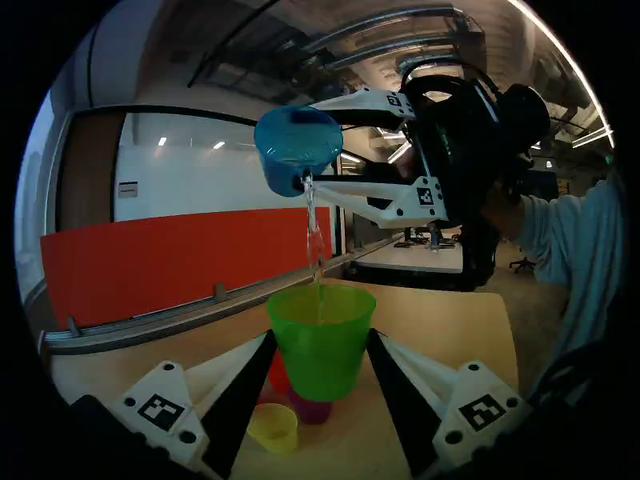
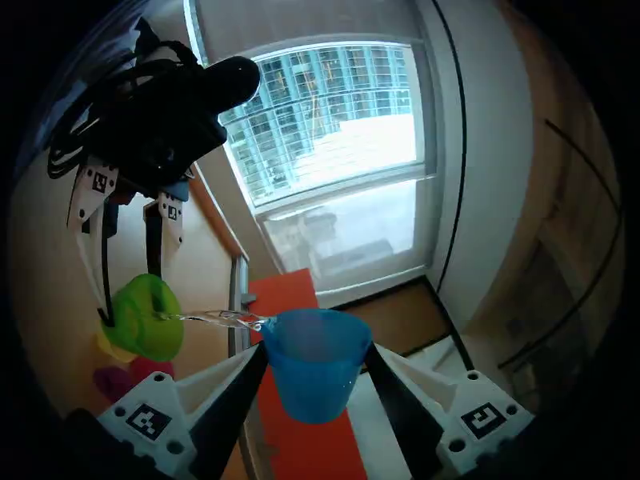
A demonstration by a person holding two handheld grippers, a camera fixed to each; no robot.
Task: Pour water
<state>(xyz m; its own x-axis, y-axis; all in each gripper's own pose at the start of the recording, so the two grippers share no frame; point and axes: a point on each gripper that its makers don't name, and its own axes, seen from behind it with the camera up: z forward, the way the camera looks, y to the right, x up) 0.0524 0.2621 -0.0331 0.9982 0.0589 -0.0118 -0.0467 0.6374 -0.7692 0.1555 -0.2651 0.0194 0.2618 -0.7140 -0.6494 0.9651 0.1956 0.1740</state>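
My left gripper (image 1: 322, 352) is shut on a green cup (image 1: 322, 340), held upright above the wooden table (image 1: 448, 324). Above it, my right gripper (image 1: 320, 152) is shut on a blue cup (image 1: 296, 148) that is tipped over. A thin stream of water (image 1: 314, 232) falls from the blue cup's rim into the green cup. In the right gripper view, my right gripper (image 2: 314, 372) clamps the blue cup (image 2: 314, 364), and the water stream (image 2: 216, 318) arcs to the green cup (image 2: 144, 316), which the left gripper (image 2: 128, 240) holds.
Small yellow (image 1: 274, 426), purple (image 1: 310, 410) and red (image 1: 278, 374) cups stand on the table below the green cup. An orange wall panel (image 1: 176, 256) runs behind the table. A sleeve (image 1: 572, 240) shows at the right. A large window (image 2: 336, 144) lies ahead in the right gripper view.
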